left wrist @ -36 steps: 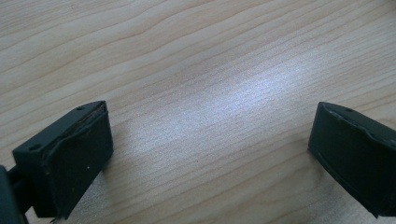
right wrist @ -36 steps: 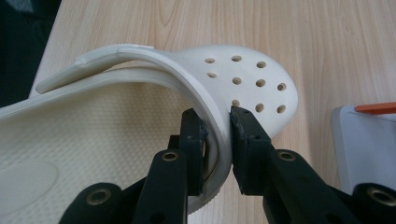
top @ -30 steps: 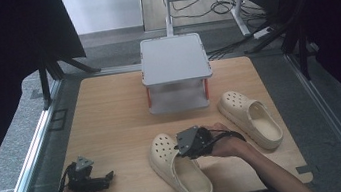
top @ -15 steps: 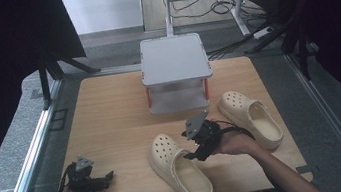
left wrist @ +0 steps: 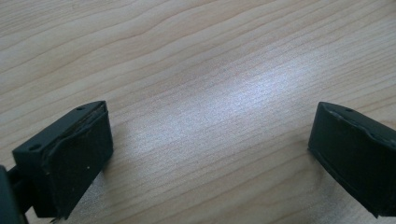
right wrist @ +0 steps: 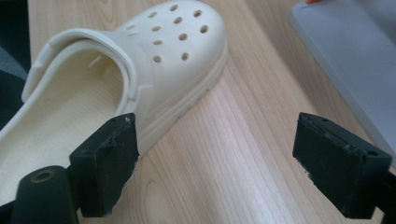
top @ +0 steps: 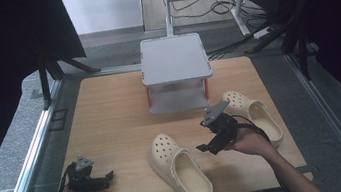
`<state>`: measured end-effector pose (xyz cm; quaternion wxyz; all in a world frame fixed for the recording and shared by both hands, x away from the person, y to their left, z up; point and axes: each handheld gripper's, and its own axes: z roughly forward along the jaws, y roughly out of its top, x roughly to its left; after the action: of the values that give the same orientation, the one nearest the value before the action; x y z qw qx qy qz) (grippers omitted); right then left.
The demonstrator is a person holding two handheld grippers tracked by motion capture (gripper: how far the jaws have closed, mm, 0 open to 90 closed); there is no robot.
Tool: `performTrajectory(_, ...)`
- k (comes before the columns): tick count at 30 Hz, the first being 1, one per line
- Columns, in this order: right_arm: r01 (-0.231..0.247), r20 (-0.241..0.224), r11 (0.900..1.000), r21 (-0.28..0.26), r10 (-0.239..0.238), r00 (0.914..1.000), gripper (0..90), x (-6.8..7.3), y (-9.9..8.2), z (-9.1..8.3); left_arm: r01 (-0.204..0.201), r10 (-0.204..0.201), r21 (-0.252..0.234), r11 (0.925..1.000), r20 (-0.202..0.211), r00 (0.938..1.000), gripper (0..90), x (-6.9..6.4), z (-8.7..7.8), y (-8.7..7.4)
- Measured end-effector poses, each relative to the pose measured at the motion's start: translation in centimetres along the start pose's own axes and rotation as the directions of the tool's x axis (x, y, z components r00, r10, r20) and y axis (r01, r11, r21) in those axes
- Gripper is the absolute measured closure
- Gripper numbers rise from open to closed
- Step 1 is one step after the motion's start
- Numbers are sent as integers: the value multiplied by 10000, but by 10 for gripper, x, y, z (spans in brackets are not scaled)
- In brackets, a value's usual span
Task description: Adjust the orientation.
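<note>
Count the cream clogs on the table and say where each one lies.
2. One clog lies near the table's front edge, left of the right tongs. The other clog lies toward the table's right side, just beyond that hand. None seem hidden.

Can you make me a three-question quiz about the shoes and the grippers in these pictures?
1. Where is the grey two-level rack?
A. At the far middle of the table
B. At the near left corner
C. On the floor

2. How many cream clogs lie on the wooden table?
A. One
B. Two
C. Three

3. How is the right gripper now?
A. Shut on a clog
B. Open, with nothing between its jaws
C. Shut on a cable

Answers:
1. A: the high view shows the rack at the table's far edge, midway across.
2. B: one clog lies near the front middle, the other clog to its right.
3. B: in the right gripper view its jaws stand wide apart over bare wood beside the near clog; they have just been opening.
</note>
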<state>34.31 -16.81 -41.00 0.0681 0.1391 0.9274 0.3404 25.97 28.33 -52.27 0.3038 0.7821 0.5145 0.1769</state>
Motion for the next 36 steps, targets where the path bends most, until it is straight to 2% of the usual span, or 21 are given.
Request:
performTrajectory(7, -721, 487, 9971, -255, 733, 9961, 137, -4, -14, -11, 4, -4, -5, 10000, 0, 10000, 0, 0, 0, 0)
performTrajectory(10, -1122, 727, 9931, -348, 1145, 9908, 137, -8, -22, -16, 6, -6, -5, 10000, -2, 10000, 0, 0, 0, 0)
performTrajectory(14, -1310, 932, 9910, -274, 1330, 9867, 136, -11, -30, -23, 4, -4, -5, 10000, -3, 10000, 0, 0, 0, 0)
performTrajectory(19, -1791, 1145, 9834, -282, 1812, 9768, 136, -16, -42, -30, 1, -1, -4, 10000, -3, 10000, 0, 0, 0, 0)
performTrajectory(21, -2091, 1188, 9773, -340, 2116, 9701, 136, -18, -47, -34, 3, -3, -4, 10000, -1, 10000, 0, 0, 0, 0)
performTrajectory(23, -2481, 1280, 9679, -415, 2514, 9594, 136, -20, -53, -38, 2, -2, 12, 10000, 3, 10000, 0, 0, 0, 0)
performTrajectory(25, -2693, 1361, 9623, -377, 2719, 9527, 136, -23, -60, -44, 0, 0, 12, 10000, 2, 10000, 0, 0, 0, 0)
performTrajectory(30, -3039, 1903, 9524, -250, 3029, 9338, 137, -27, -75, -56, -9, 9, 22, 10000, 3, 10000, 0, 0, 0, 0)
performTrajectory(36, -3611, 2554, 9310, -536, 3624, 8964, 183, -34, -92, -74, 20, -20, 13, 10000, 0, 10000, 0, 0, 0, 0)
